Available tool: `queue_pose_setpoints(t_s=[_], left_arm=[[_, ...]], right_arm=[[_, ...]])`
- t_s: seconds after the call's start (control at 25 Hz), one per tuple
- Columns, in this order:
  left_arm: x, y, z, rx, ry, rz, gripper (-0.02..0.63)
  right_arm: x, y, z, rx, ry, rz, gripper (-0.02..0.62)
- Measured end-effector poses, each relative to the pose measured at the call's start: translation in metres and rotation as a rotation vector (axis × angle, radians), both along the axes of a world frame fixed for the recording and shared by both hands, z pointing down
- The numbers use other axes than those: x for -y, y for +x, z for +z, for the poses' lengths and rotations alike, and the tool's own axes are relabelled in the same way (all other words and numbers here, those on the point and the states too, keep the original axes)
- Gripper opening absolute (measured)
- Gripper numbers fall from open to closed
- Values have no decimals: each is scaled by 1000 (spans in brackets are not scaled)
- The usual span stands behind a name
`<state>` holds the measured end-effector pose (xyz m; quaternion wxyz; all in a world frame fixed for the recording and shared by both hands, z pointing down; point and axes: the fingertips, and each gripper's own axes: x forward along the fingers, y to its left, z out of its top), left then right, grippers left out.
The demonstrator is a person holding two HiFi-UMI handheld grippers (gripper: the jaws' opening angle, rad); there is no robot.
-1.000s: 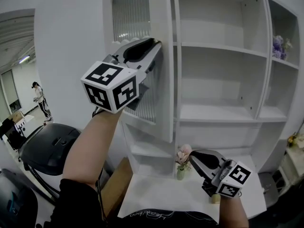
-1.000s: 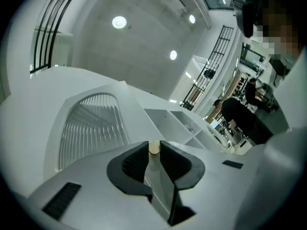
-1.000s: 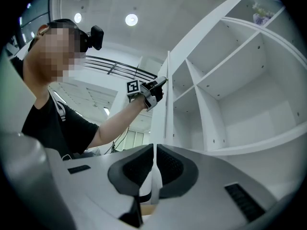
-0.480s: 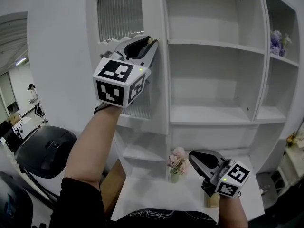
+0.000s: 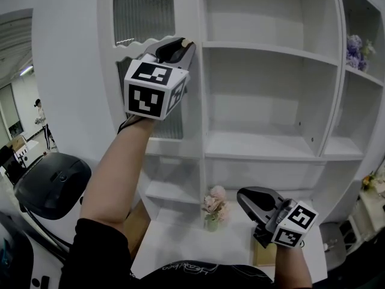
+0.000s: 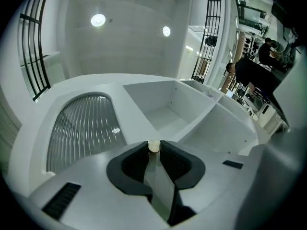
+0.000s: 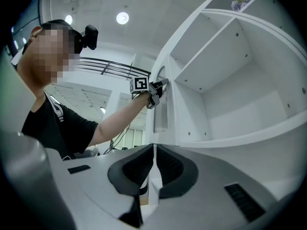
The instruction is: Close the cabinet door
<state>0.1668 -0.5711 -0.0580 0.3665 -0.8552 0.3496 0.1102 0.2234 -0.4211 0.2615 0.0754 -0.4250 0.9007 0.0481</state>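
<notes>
The white cabinet door (image 5: 186, 101) has a ribbed glass panel (image 5: 143, 14) and stands turned in close to the open shelving (image 5: 264, 47). My left gripper (image 5: 182, 46) is raised on an outstretched arm and is shut on the small pale knob (image 6: 153, 146) at the door's free edge. In the left gripper view the ribbed glass (image 6: 84, 128) lies to the left of the knob. The right gripper view shows the left gripper (image 7: 156, 91) at the door's edge (image 7: 165, 114). My right gripper (image 5: 255, 200) hangs low above the desk, shut and holding nothing (image 7: 153, 150).
A small vase of pink flowers (image 5: 213, 206) stands on the white desk (image 5: 180, 245) under the shelves. Purple flowers (image 5: 355, 47) sit on an upper right shelf. A black chair (image 5: 51, 182) is at lower left, and a person (image 5: 41, 122) stands far off.
The left gripper has swung the door by its knob toward the shelving, so the door now faces me flatter. The right gripper has stayed low and shifted slightly.
</notes>
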Motion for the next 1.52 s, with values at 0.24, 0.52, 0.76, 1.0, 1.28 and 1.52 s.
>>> queue_pose_setpoints(t_s=[0.24,0.52,0.76,1.0,1.28,1.52], left_arm=[[4,3,1,-9,-13,-24,94],[4,4,1,3,-60,-116,94],[2,-2,-2,-32,-104,-161,151],[-16,-10,16,-63,-238,7,299],[-79,-35,115,77,-351,173,192],[-149,-83,241,130,-569,364,119]], right_arm=[[-2,20,9,0,-27,-19,48],[-15,33,14,-2,-41,-61,49],[-29,41,17,-19,-56,-73,49],[-51,33,11,-51,-22,-66,49],[-81,-2,-6,60,22,-93,48],[-103,-40,-2,91,14,-59,48]])
